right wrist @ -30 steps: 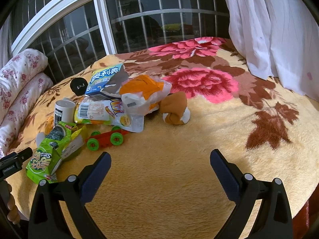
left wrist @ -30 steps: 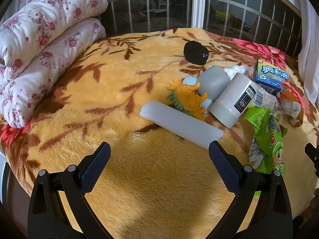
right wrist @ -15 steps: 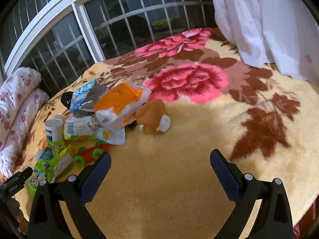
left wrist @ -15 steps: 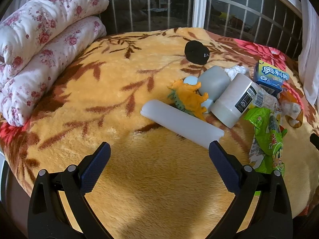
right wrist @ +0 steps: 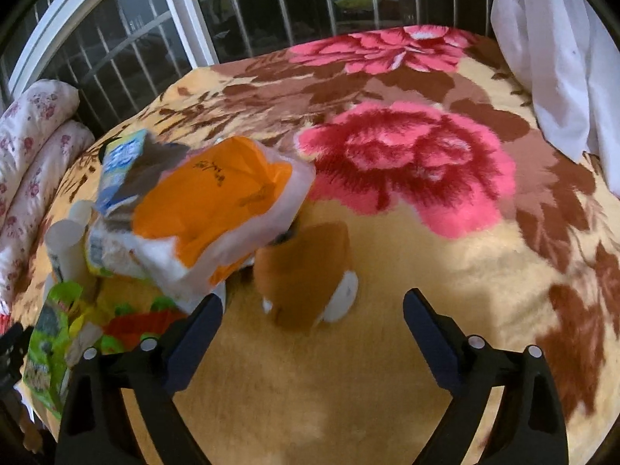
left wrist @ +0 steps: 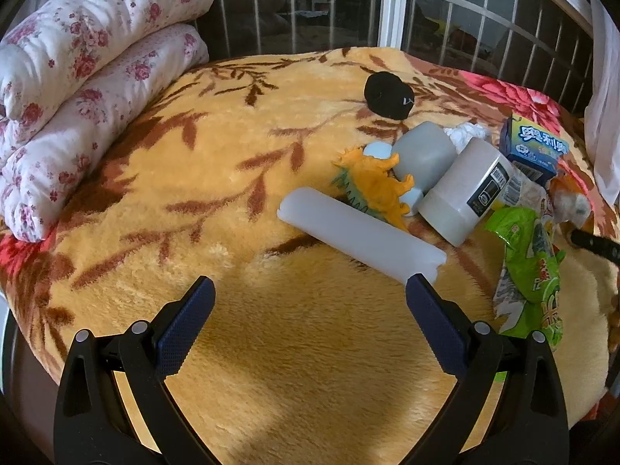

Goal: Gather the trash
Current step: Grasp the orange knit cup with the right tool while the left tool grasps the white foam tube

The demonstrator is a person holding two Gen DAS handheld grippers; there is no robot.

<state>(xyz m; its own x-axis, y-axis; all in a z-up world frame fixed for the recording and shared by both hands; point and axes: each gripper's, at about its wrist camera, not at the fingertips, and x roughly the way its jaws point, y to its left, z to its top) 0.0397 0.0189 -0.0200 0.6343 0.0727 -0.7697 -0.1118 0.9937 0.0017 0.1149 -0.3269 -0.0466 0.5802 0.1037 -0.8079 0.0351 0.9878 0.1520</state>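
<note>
Left view: left gripper (left wrist: pixel 310 290) fingers wide, empty, hovering; white tube (left wrist: pixel 360 238) just past the right fingertip, same as before. Right view: right gripper (right wrist: pixel 312 302) fingers wide, now much closer to the orange bag (right wrist: pixel 217 209), just ahead of the left fingertip. Looks like the approach step; next, close on the bag.

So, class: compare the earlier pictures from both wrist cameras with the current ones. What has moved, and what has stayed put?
The right gripper has moved forward toward the orange-and-white bag and the brown plush toy, jaws open, gripping nothing. The left gripper has barely shifted and is open. The white cylinder, green wrapper and other clutter lie unchanged.
</note>
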